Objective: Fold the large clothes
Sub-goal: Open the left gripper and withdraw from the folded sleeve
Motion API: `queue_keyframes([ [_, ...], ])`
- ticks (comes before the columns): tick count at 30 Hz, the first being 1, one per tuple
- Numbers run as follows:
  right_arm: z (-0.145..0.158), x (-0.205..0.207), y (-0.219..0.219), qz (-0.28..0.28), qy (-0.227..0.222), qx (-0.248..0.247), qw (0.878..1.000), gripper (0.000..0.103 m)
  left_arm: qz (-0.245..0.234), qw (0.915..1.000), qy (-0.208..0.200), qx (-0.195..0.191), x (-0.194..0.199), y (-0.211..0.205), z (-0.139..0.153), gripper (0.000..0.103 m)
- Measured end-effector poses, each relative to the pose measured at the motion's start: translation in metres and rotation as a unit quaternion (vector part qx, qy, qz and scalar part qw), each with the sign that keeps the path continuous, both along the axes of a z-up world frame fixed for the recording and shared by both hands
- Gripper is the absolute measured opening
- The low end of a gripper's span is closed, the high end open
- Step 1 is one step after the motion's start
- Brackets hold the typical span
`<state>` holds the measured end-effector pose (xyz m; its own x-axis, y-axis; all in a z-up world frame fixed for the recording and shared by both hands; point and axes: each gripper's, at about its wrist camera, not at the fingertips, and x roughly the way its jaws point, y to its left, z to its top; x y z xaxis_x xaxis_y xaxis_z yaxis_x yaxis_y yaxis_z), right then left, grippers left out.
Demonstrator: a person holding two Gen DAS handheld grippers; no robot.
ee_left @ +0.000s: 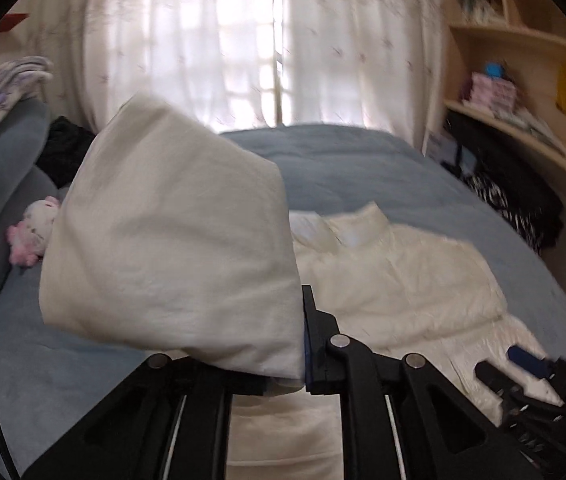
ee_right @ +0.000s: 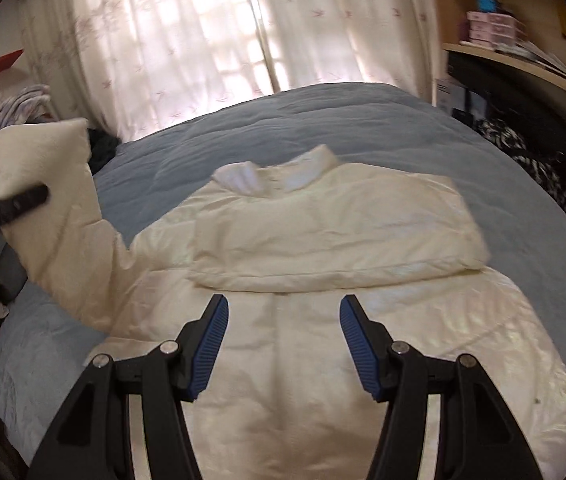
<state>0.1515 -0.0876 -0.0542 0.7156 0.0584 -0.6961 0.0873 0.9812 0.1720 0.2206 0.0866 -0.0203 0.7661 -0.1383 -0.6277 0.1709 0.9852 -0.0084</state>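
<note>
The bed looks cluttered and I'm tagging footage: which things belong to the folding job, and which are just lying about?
Job:
cream padded jacket
its lifted left sleeve
left gripper, clamped on the sleeve
right gripper, open

Lying about:
pink plush toy
dark bundled clothing
black-and-white patterned fabric

Sleeve (ee_left: 171, 240) hides left tongs' (ee_left: 283, 364) left finger; shelf items (ee_left: 491, 90) blurred; jacket (ee_right: 323, 360) hem cut off.

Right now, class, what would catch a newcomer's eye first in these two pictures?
A big cream padded jacket spread on the blue bed, its right sleeve already folded across the chest. The left claw lifts the other sleeve at the left, while the right claw hangs open above the jacket's lower half. Behind, bright floral curtains.
</note>
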Motion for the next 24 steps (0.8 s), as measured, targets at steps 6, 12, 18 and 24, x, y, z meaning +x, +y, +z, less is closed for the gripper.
queue_keyframes([
  [6,-0.006,-0.016,-0.056,-0.041,0.008,0.012,0.999,0.058,-0.039,0.9916,0.119,0.033,0.006,-0.064,-0.086,0.039],
  [12,-0.015,-0.021,-0.086,-0.054,0.016,0.03,0.998,0.058,-0.056,0.9881,0.134,0.05,-0.026,-0.076,-0.107,0.057],
  [18,-0.02,-0.022,-0.097,-0.051,0.02,0.054,0.997,0.058,-0.044,0.9919,0.114,0.034,-0.042,-0.074,-0.085,0.068],
  [24,-0.026,-0.019,-0.097,-0.021,0.037,0.1,0.994,0.058,-0.033,0.9933,0.111,0.001,-0.051,-0.059,-0.072,0.068],
])
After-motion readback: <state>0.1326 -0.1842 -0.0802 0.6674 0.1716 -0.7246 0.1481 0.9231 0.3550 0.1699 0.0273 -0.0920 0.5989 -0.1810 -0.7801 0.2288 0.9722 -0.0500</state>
